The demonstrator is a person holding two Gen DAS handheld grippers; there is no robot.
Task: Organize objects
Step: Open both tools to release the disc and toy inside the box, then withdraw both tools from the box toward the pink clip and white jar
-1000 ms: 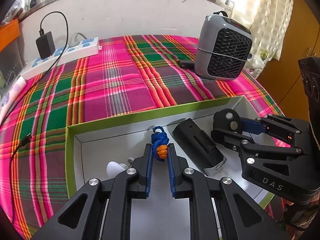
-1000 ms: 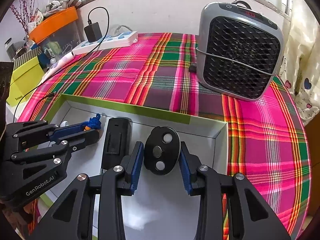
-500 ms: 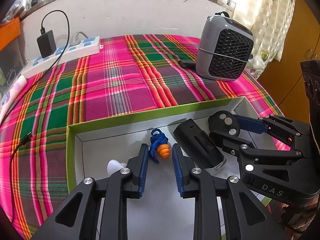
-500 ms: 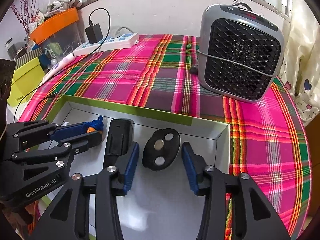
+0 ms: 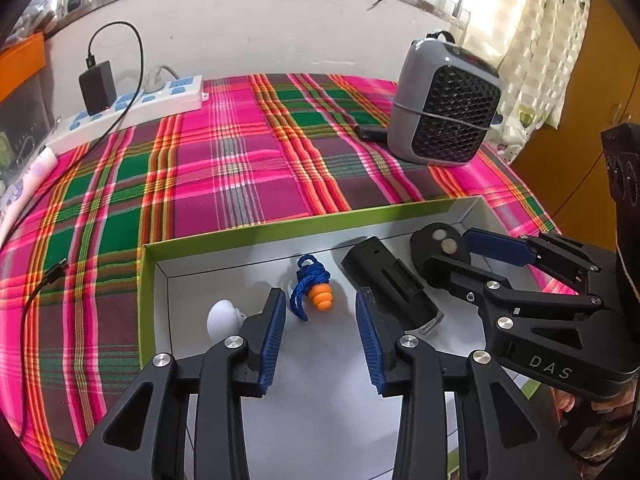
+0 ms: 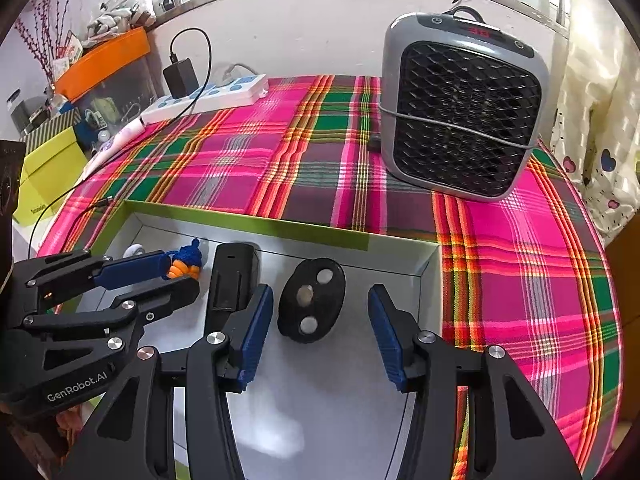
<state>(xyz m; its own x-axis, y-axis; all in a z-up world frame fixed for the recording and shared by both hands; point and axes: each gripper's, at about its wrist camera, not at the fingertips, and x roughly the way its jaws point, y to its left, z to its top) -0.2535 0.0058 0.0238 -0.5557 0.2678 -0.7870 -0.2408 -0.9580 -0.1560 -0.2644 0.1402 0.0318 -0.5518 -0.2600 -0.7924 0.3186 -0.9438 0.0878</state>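
Note:
A shallow box with a green rim [image 5: 280, 228] [image 6: 248, 222] lies on the plaid cloth. In it lie an orange earplug on a blue cord [image 5: 314, 294] [image 6: 186, 262], a black rectangular device [image 5: 390, 282] [image 6: 234, 276], a black oval disc with round metal spots [image 6: 312, 300] [image 5: 438, 242] and a small white object [image 5: 222, 316]. My left gripper [image 5: 320, 334] is open, just behind the earplug and empty. My right gripper [image 6: 318, 332] is open around the near end of the disc without touching it.
A grey heater fan [image 5: 444, 104] [image 6: 460, 104] stands behind the box at the right. A white power strip with a black adapter [image 5: 128, 100] [image 6: 204, 94] lies at the back left, with a cable [image 5: 44, 284] trailing over the cloth.
Both grippers opened and drew back. The left let go of the earplug and the right let go of the disc; both objects now lie in the box.

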